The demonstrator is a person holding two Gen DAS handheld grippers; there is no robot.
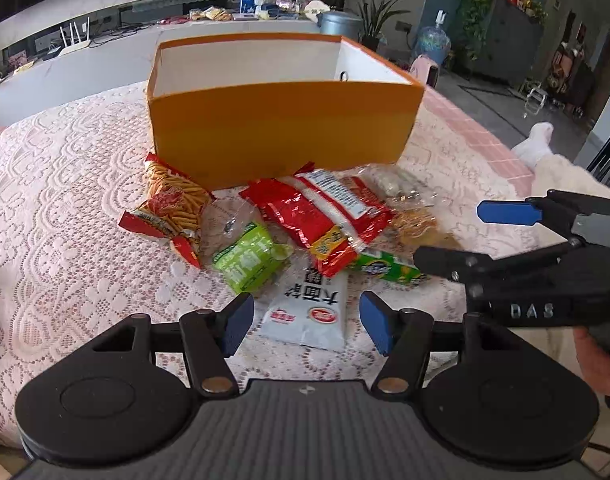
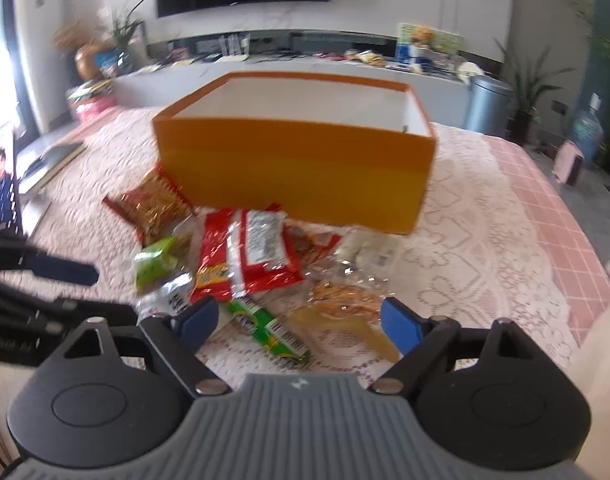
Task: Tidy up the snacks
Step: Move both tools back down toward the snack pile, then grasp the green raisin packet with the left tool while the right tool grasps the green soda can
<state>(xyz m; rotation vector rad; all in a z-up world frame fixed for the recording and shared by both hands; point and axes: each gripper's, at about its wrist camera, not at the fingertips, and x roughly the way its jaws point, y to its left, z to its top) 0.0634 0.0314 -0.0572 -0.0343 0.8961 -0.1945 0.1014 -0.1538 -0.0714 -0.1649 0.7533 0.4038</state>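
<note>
An open orange box (image 1: 281,128) (image 2: 297,168), white inside, stands on the lace-covered table. A pile of snacks lies in front of it: a red bag of orange sticks (image 1: 173,208), a green packet (image 1: 249,258), a big red packet (image 1: 325,216), a white packet (image 1: 305,312), a green bar (image 2: 269,332) and a clear bag of golden pieces (image 2: 345,300). My left gripper (image 1: 305,320) is open, low over the white packet, its pads apart from it. My right gripper (image 2: 301,324) is open above the green bar and the clear bag, and it appears at the pile's right (image 1: 465,236).
A pink checked cloth edge (image 2: 545,208) runs down the table's right side. A hand (image 1: 597,360) holds the right gripper's handle. A long counter (image 2: 305,76) with clutter and a grey bin (image 2: 489,104) stand behind the table. Bare lace (image 1: 65,200) lies left of the pile.
</note>
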